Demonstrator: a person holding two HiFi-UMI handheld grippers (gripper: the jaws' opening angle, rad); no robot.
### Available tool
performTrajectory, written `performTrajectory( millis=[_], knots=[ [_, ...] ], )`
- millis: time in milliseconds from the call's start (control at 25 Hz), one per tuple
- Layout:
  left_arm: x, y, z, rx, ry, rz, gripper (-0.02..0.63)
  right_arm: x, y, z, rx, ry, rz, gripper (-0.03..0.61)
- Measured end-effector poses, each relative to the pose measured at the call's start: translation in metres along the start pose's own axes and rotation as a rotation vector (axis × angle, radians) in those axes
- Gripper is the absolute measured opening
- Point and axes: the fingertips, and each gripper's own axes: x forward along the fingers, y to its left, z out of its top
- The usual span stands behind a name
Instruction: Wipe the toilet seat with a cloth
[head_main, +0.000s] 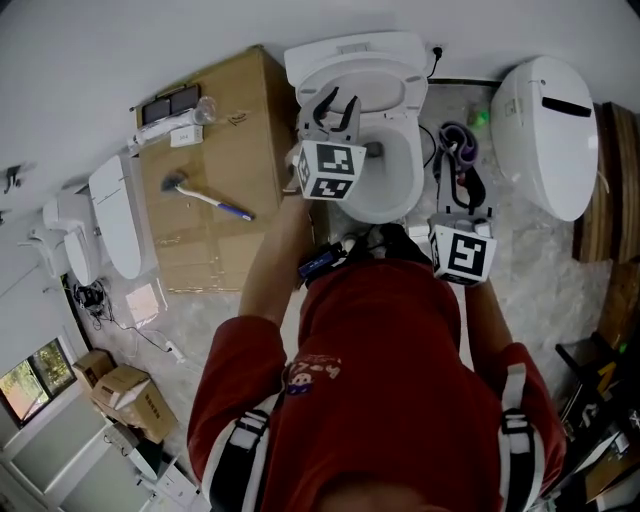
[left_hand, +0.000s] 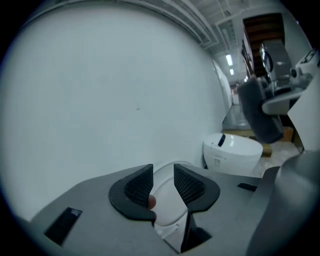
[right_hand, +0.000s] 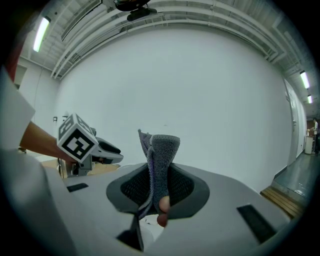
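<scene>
One cloth (right_hand: 161, 150), pinched by right gripper (right_hand: 159, 186); left gripper (left_hand: 163, 183) (seemingly empty) gapes over toilet (head_main: 412, 175).

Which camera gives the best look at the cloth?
The right gripper view: the grey cloth stands close up, pinched between the fingers. The head view shows it small; the left gripper view, not clearly.

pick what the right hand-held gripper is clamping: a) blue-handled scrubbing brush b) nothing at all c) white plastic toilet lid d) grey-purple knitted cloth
d: in the right gripper view, the right hand-held gripper has its jaws closed on the grey-purple knitted cloth, which sticks up between them.
</scene>
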Motion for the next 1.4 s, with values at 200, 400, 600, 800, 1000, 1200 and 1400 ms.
performTrajectory(
  millis=[200,400,600,800,1000,1200,1400],
  knots=[
    [0.062,0.006,-0.004,0.205,0.121,0.005,0.135,0.003,-0.022,-0.012,0.002,0.024,-0.029,0.074],
    [0.108,0.001,-0.031,0.379,0.265,-0.054,0.135,0.008,-0.042,-0.023,0.013,0.050,-0.057,0.074],
    [0.135,0.008,-0.044,0.539,0.329,-0.039,0.135,0.015,-0.056,-0.031,0.033,0.075,-0.076,0.074],
    [0.147,0.012,-0.047,0.614,0.359,-0.032,0.121,0.020,-0.064,-0.036,0.032,0.074,-0.072,0.074],
    [0.141,0.008,-0.044,0.644,0.329,-0.008,0.067,0.021,-0.066,-0.035,0.019,0.075,-0.058,0.074],
    [0.123,-0.006,-0.049,0.658,0.330,-0.052,0.067,0.021,-0.055,-0.030,0.025,0.063,-0.029,0.074],
    [0.101,-0.022,-0.055,0.619,0.319,-0.076,0.066,0.015,-0.040,-0.028,0.022,0.056,-0.005,0.074]
  ],
)
